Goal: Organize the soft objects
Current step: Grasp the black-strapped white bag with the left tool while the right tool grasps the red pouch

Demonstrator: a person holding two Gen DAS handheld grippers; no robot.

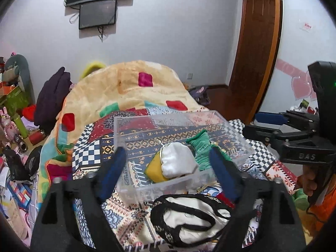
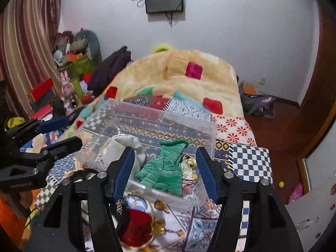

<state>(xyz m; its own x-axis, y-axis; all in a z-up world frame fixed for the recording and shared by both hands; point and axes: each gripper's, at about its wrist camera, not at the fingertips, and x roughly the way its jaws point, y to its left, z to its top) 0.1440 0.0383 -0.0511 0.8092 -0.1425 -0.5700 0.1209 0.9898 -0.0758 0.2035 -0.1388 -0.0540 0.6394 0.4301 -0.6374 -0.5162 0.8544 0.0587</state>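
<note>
A clear plastic box (image 1: 126, 126) stands on the patterned quilt of a bed. In it lie a white and yellow soft pouch (image 1: 174, 163) and a green knitted glove (image 1: 199, 147). My left gripper (image 1: 168, 163) hovers open over the box's near wall, nothing between its blue pads. A white cloth with black trim (image 1: 189, 216) lies in front of the box. My right gripper (image 2: 166, 166) is open above the green glove (image 2: 163, 172), pads apart from it. A floral cloth (image 2: 189, 168) lies beside the glove, and a red pouch with gold trim (image 2: 136, 229) is outside the box.
A thick cream blanket (image 1: 130, 88) is heaped behind the box. A checkered notebook (image 2: 250, 159) lies at the quilt's right edge. Dark clothes (image 1: 52, 96) and toy clutter (image 2: 69, 63) fill the left side. To the right are a wooden floor (image 2: 273, 130) and a door frame (image 1: 258, 42).
</note>
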